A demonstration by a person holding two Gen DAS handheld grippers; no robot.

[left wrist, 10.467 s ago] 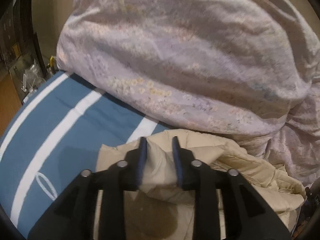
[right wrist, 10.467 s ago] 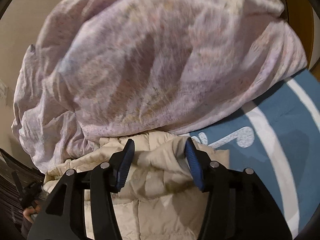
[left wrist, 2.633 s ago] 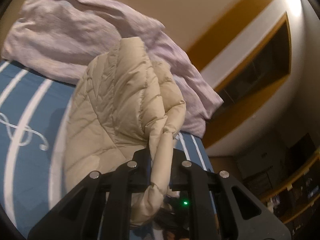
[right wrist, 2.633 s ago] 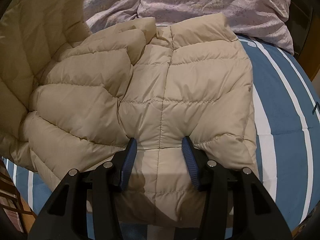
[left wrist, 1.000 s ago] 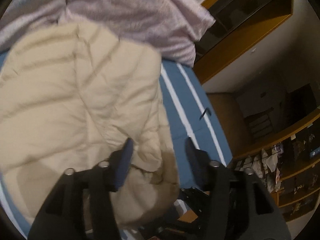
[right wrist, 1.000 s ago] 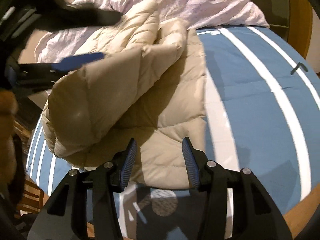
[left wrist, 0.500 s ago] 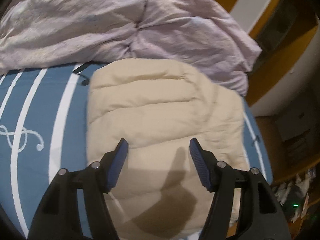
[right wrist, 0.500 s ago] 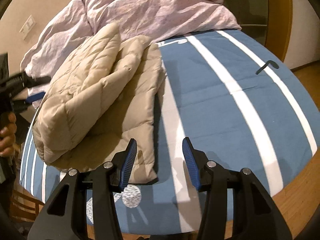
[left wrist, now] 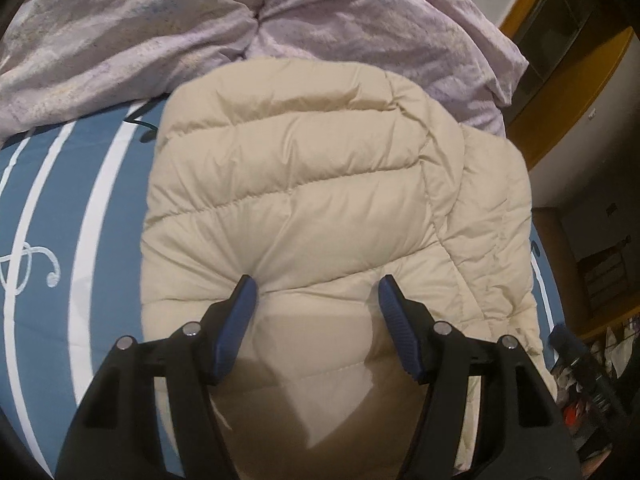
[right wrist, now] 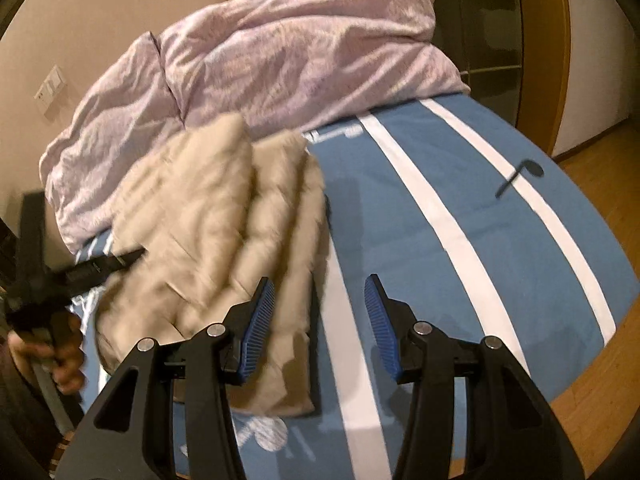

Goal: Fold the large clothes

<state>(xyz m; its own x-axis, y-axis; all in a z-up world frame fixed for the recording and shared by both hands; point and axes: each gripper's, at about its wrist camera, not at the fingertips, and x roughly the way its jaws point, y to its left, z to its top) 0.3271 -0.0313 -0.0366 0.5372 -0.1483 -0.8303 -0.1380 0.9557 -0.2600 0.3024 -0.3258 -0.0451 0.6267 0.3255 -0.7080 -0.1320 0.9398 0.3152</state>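
Jacket (left wrist: 304, 184) on blue striped bedspread (right wrist: 460, 208).

**Colours and patterns on the bed**

The quilted jacket (left wrist: 320, 184) is seen in plain cream-beige. The bed cover (right wrist: 460, 216) is coloured mid-blue, crossed by white stripes and printed with white and dark music notes. The crumpled duvet (left wrist: 180, 20) is shown in pale lilac with a faint floral print.

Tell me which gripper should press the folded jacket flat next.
Left. The left gripper hangs open right over the jacket, while the right gripper points mostly at bare sheet beside it.
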